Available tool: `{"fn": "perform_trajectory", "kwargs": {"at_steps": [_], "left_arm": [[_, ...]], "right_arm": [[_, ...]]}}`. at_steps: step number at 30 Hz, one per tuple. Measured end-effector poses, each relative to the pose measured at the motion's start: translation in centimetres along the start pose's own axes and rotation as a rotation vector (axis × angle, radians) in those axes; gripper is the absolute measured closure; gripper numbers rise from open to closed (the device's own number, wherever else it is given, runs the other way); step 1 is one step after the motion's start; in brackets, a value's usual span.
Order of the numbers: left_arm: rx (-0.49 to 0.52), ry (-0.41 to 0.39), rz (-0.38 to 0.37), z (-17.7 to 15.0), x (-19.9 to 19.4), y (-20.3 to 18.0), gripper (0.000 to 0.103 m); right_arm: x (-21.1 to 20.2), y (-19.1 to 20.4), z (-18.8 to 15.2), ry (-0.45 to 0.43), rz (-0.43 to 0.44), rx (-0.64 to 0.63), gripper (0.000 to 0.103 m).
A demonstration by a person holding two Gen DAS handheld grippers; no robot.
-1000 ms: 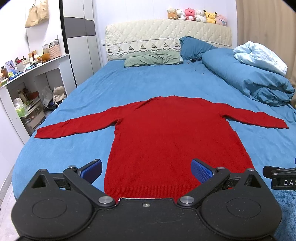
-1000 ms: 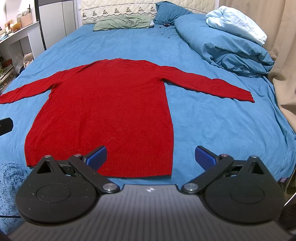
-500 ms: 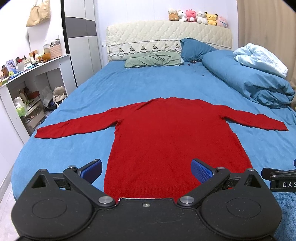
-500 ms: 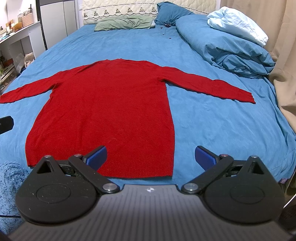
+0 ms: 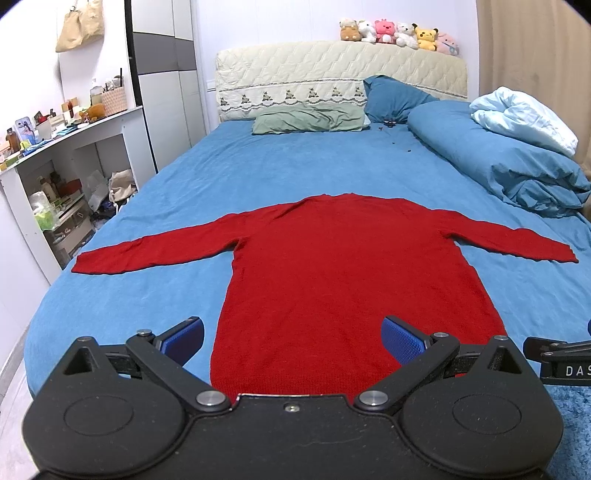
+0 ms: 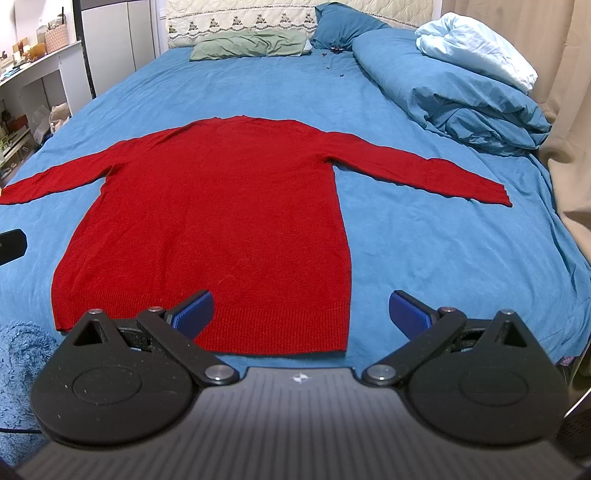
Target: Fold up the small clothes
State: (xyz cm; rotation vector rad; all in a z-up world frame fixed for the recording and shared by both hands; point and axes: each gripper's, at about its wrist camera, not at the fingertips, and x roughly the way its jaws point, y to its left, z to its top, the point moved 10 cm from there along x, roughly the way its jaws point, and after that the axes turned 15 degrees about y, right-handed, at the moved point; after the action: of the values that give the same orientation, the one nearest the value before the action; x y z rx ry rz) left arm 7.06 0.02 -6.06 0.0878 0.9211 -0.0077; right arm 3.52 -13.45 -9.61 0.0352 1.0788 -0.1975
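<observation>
- A red sweater (image 5: pixel 343 266) lies flat and unfolded on the blue bed sheet (image 5: pixel 258 170), hem toward the foot of the bed and neckline pointing at the headboard (image 5: pixel 340 74).
- Both sleeves are spread out to either side of the sweater's body, each resting on the sheet.
- The left tongs (image 5: pixel 293 338) hang over the hem of the sweater, blue pads spread wide apart and gripping nothing; the left pad sits over bare sheet just outside the sweater's edge, the right pad over red knit.
- The right tongs (image 6: pixel 301 308) hover at the sweater's hem near its right corner, also wide open and empty, one pad over the ribbed hem and the other over sheet beside the sweater.
- Beyond the sweater's neckline, a green pillow (image 5: pixel 306 118) lies against the headboard.
- A bundled blue duvet (image 6: pixel 454 81) sits past the sweater's right sleeve.
- Plush toys (image 5: pixel 399 31) line the headboard top.
</observation>
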Motion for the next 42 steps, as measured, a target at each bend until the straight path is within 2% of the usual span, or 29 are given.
{"fn": "perform_trajectory", "kwargs": {"at_steps": [37, 40, 42], "left_arm": [[-0.002, -0.003, 0.009, 0.3, -0.4, -0.2, 0.000], [-0.007, -0.011, 0.005, 0.9, -0.5, -0.2, 0.000], [-0.008, -0.018, -0.002, 2.6, -0.5, -0.5, 0.000]], "right_arm": [[0.2, 0.6, -0.1, -0.001, 0.006, -0.003, 0.000], [0.1, 0.6, 0.0, -0.001, 0.024, 0.001, 0.000], [-0.2, 0.3, 0.5, -0.006, 0.040, 0.010, 0.000]]}}
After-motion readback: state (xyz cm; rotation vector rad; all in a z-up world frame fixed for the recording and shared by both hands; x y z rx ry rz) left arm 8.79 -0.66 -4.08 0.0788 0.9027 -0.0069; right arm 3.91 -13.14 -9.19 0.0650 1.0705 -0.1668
